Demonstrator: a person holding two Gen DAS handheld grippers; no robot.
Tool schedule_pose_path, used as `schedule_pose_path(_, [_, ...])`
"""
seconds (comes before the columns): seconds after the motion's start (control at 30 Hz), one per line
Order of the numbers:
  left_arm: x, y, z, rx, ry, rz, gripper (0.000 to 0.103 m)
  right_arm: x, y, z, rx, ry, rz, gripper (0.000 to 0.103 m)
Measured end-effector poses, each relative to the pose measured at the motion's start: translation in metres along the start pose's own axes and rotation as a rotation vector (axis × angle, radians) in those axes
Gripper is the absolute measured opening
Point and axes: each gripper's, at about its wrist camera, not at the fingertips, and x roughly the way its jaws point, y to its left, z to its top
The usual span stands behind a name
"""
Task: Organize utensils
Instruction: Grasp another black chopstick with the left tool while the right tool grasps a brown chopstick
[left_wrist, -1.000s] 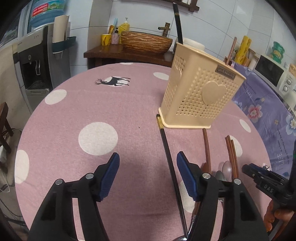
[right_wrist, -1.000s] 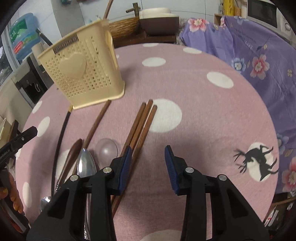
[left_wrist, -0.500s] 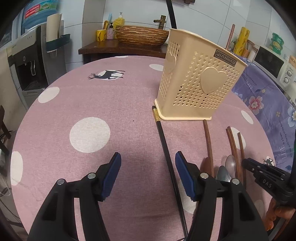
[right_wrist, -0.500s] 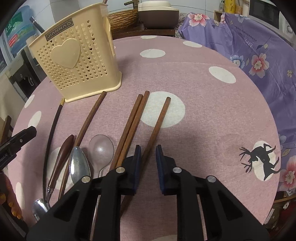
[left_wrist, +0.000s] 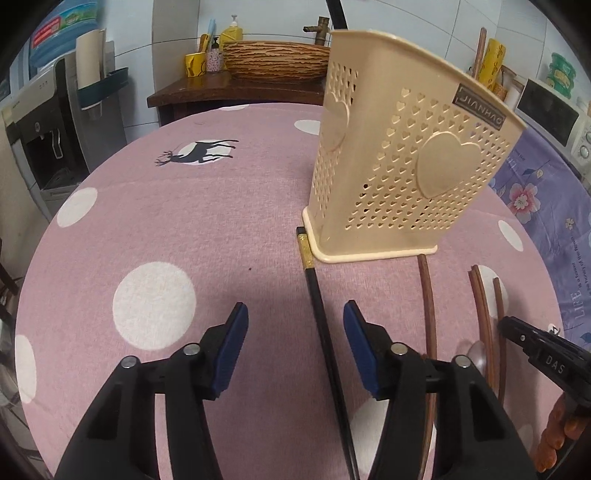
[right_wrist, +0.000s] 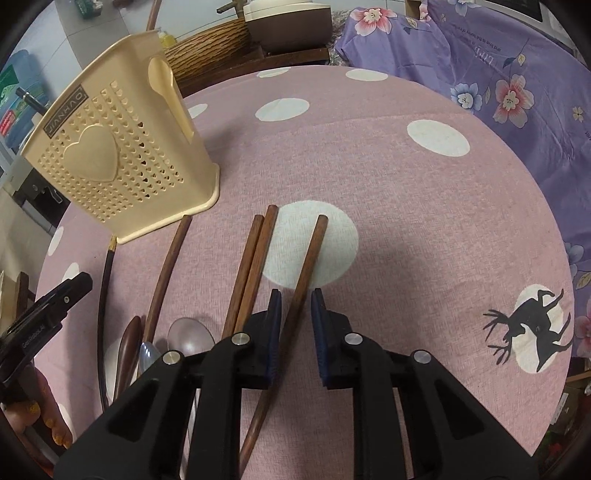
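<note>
Chopstick (right_wrist: 303, 273) lies between the narrowed right gripper (right_wrist: 295, 314), not clearly pinched yet. Close squarely, lift level, tip toward the holder (right_wrist: 114, 155). Left gripper (left_wrist: 293, 332) gapes wide, empty.

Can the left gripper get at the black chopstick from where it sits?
Probably yes. The left gripper is open, and the black chopstick lies flat on the tablecloth between its fingers with nothing on top. Its far tip is at the holder's base, away from the grasp spot.

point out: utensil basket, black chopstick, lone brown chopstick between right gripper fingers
utensil basket (left_wrist: 448, 168), left wrist view, embossed heart on front wall
black chopstick (left_wrist: 322, 317), left wrist view, mid-shaft
lone brown chopstick (right_wrist: 311, 254), right wrist view, upper shaft
</note>
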Motion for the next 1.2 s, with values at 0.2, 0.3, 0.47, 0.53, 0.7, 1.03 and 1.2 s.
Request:
schedule_pose_path(0.2, [0.022, -0.004, 0.012, 0.007, 0.021, 0.035, 0.037, 0.003, 0.002, 0.003, 0.0, -0.002, -0.014, 0.018])
schedule_pose_path(0.3, [0.027, -0.005, 0.016, 0.014, 0.021, 0.046, 0.035, 0.005, 0.004, 0.006, 0.003, -0.001, -0.023, 0.017])
schedule_pose_path(0.47, [0.031, -0.011, 0.02, 0.047, 0.017, 0.08, 0.027, 0.007, 0.007, 0.008, 0.012, -0.008, -0.043, 0.017])
schedule_pose_path(0.53, [0.032, -0.012, 0.02, 0.065, 0.009, 0.105, 0.02, 0.009, 0.009, 0.009, 0.012, -0.013, -0.051, 0.017])
schedule_pose_path(0.7, [0.032, -0.009, 0.021, 0.064, 0.004, 0.119, 0.011, 0.011, 0.012, 0.009, 0.009, -0.025, -0.065, 0.01])
schedule_pose_path(1.03, [0.032, -0.007, 0.019, 0.055, 0.003, 0.114, 0.01, 0.012, 0.015, 0.009, -0.013, -0.033, -0.071, 0.009])
schedule_pose_path(1.2, [0.032, -0.005, 0.02, 0.034, -0.001, 0.109, 0.009, 0.013, 0.012, 0.009, -0.001, -0.037, -0.047, 0.008])
